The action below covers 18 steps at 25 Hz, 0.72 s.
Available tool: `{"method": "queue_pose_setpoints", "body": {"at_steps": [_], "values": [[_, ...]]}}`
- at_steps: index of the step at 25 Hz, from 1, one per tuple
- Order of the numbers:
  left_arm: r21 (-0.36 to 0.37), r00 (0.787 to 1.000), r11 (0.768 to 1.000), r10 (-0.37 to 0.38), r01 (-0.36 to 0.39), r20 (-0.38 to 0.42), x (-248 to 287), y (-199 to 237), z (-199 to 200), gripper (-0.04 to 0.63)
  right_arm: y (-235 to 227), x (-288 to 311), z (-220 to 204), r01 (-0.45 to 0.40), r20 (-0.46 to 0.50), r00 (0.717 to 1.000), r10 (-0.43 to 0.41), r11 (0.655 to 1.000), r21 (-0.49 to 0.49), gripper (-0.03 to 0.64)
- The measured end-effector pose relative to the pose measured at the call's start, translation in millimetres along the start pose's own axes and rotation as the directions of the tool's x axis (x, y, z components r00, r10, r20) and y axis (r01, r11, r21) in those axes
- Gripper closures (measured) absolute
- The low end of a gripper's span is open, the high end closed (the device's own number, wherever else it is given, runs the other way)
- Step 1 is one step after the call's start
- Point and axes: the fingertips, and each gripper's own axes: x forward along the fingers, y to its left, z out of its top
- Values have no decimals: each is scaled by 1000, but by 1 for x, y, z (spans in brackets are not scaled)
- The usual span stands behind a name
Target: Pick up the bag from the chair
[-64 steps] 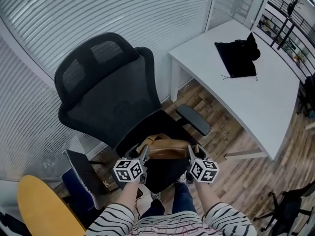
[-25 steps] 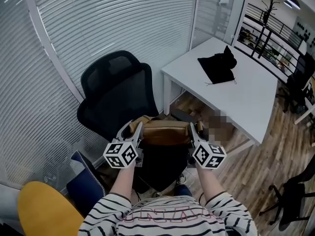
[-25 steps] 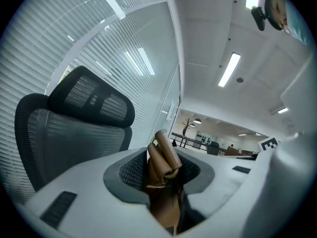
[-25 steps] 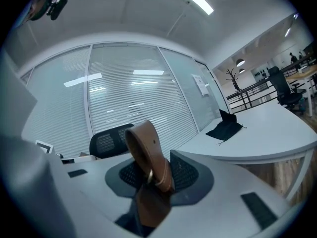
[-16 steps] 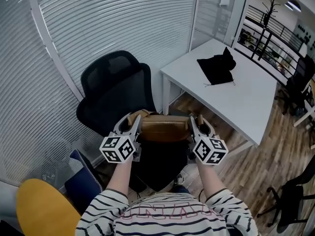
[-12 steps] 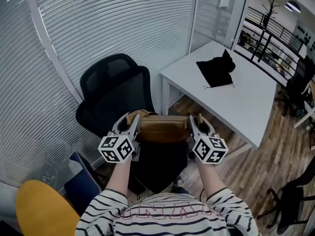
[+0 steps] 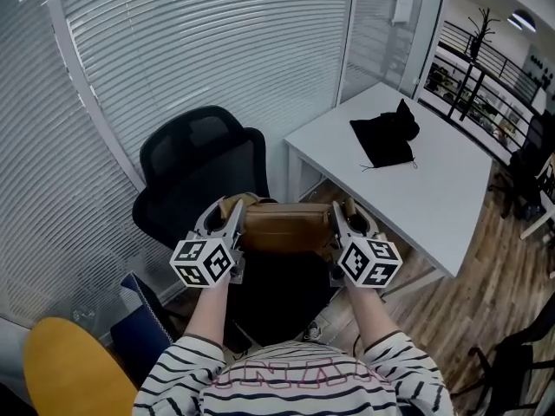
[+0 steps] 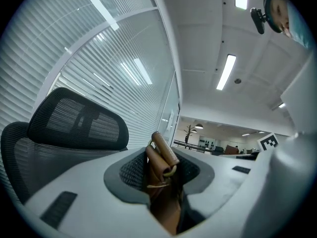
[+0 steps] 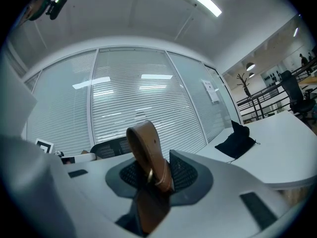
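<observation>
A brown leather bag (image 7: 284,227) hangs in the air between my two grippers, above the seat of the black office chair (image 7: 204,176). My left gripper (image 7: 232,217) is shut on the bag's left end; its rolled handles (image 8: 163,155) stick up between the jaws in the left gripper view. My right gripper (image 7: 340,218) is shut on the bag's right end, where a brown strap (image 9: 147,155) with a metal ring loops up between the jaws in the right gripper view. The bag's underside is hidden.
A white desk (image 7: 408,180) stands to the right with a black cloth bag (image 7: 387,140) on it. White blinds (image 7: 173,50) cover the glass wall behind the chair. A yellow round seat (image 7: 69,371) and a dark blue thing (image 7: 143,319) sit at lower left.
Both grippers have lifted the bag up off the chair seat. Over the last second it has stayed held between them, and the view has shifted slightly.
</observation>
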Motion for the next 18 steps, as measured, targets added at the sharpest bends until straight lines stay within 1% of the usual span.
{"method": "queue_pose_setpoints", "body": {"at_steps": [7, 18], "values": [[9, 1000, 999, 31, -31, -1, 9, 5, -2, 443, -7, 13, -5, -13, -16, 1000, 13, 1000, 6, 486], [0, 999, 999, 52, -52, -13, 17, 3, -13, 445, -20, 21, -8, -22, -34, 999, 22, 1000, 6, 488]]}}
